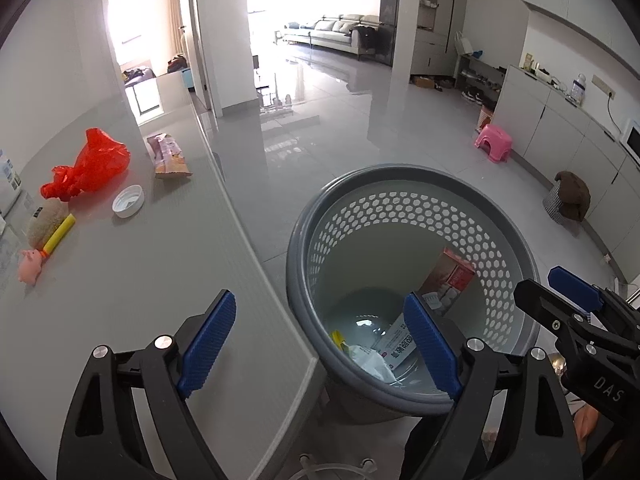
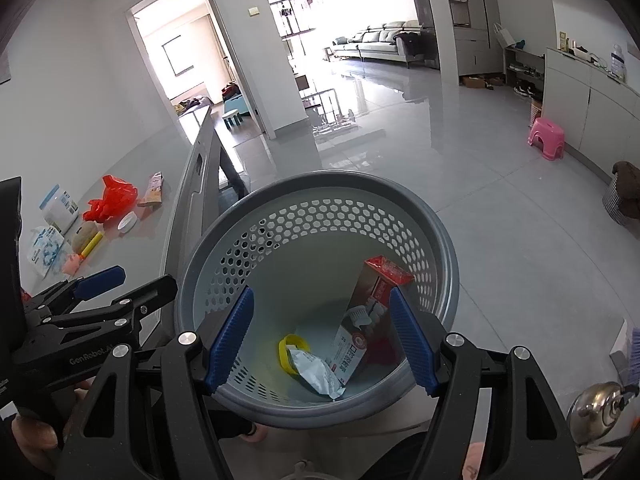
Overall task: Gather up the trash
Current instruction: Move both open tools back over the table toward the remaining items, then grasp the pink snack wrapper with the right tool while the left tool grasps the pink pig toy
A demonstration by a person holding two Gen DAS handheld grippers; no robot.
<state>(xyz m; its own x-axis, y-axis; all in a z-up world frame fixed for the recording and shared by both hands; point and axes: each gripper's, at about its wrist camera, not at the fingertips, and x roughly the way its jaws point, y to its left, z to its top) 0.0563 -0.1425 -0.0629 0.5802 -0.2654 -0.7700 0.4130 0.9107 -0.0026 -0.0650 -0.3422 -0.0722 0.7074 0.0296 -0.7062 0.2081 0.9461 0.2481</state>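
Note:
A grey perforated trash basket stands on the floor beside the grey table. Inside lie a red-and-white box, a crumpled wrapper and a yellow ring. My left gripper is open and empty, over the table's corner and the basket's left rim. My right gripper is open and empty above the basket. On the table lie a red plastic bag, a snack wrapper and a white lid.
Also on the table are a sponge, a yellow stick and a pink pig toy. A white canister and a tissue pack stand further left. A pink stool stands on the floor.

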